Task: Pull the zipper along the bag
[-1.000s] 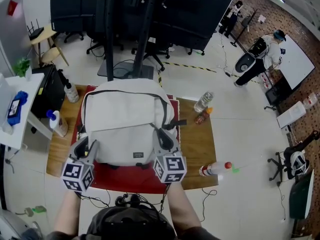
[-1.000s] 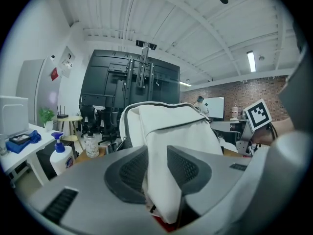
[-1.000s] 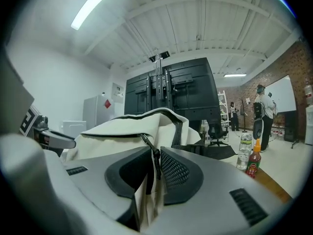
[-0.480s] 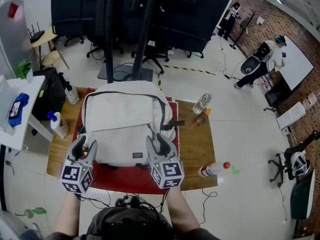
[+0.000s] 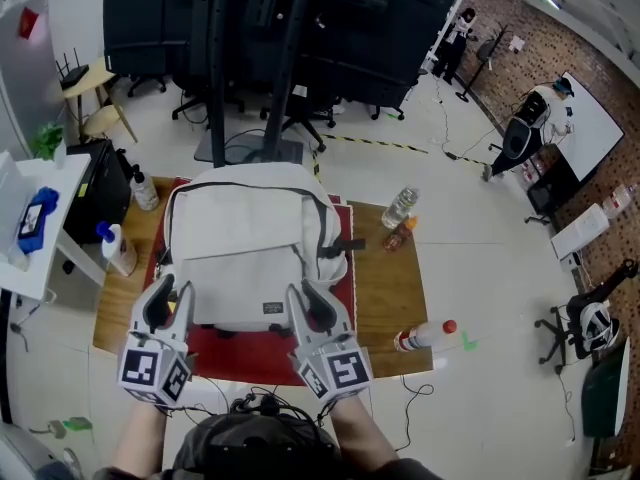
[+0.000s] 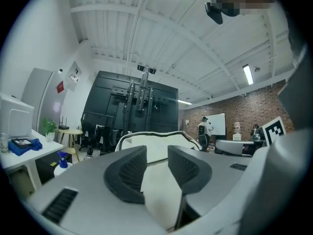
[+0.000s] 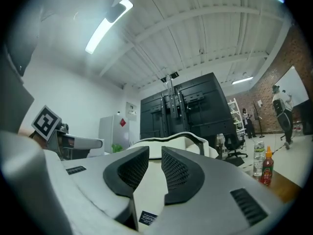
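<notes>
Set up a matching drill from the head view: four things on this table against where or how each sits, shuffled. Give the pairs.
1 backpack
2 spray bottle
3 red-capped bottle
4 red mat

A lying on its side, near the right edge of the table
B spread under the backpack
C upright, at the table's left edge
D mid-table, on the mat

Pairs: 1-D, 2-C, 3-A, 4-B

Pale grey floor (image 5: 470, 218). Tall black panels (image 5: 370, 28) at top centre, office chairs (image 5: 300, 118) below them. Wooden stool (image 5: 90, 73) upper left. Brick wall (image 5: 590, 28) and whiteboard (image 5: 592, 128) at right. Strip light (image 7: 105, 26) on white ceiling (image 7: 195, 28).
</notes>
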Available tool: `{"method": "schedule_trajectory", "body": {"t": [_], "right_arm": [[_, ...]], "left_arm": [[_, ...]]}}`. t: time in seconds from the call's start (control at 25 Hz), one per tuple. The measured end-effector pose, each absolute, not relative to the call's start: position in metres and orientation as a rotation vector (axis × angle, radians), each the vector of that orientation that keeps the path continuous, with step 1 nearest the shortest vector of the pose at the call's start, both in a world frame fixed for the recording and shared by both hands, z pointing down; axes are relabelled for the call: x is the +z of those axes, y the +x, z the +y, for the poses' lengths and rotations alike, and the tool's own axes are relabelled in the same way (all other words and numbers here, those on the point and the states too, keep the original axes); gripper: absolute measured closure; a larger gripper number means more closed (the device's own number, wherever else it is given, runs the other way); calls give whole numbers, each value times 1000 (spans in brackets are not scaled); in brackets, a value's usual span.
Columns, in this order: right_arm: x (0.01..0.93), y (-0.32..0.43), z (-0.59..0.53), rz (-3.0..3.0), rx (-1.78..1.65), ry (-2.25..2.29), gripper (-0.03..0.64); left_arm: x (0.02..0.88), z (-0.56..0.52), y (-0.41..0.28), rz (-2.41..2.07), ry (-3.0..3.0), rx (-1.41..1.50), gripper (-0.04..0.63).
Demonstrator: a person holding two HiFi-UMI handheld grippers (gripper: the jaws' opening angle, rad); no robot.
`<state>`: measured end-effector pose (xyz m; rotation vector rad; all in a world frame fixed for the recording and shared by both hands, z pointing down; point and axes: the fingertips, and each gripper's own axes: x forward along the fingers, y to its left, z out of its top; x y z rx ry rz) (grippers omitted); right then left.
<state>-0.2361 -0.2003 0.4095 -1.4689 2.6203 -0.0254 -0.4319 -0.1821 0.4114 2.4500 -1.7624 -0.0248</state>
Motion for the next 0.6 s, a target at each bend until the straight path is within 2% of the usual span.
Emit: {"method": "schedule_trajectory", "body": {"t": [0.08,0.16,0.2,0.32,0.6], "right_arm": [[403,-239,-193,2622,-23,-1428,517],[398,-241,-187,2623,-3,-1410,582],[397,-243,-184,2633,14,-1404,594],[399,-247,-181,2683,72,-1401,595],[406,-237,-176,2666,55,-1419,597]], "left_arm": [[405,-178,-427,-1768,2451,-70,451],[403,-173,-419,-1755,2462,-83,481],[404,-171,-414,-1746,2468,-82,490],[405,-168,-401,-1718,2481,-85,525],[414,-158,-380,-1655,2494,-64,560]]}}
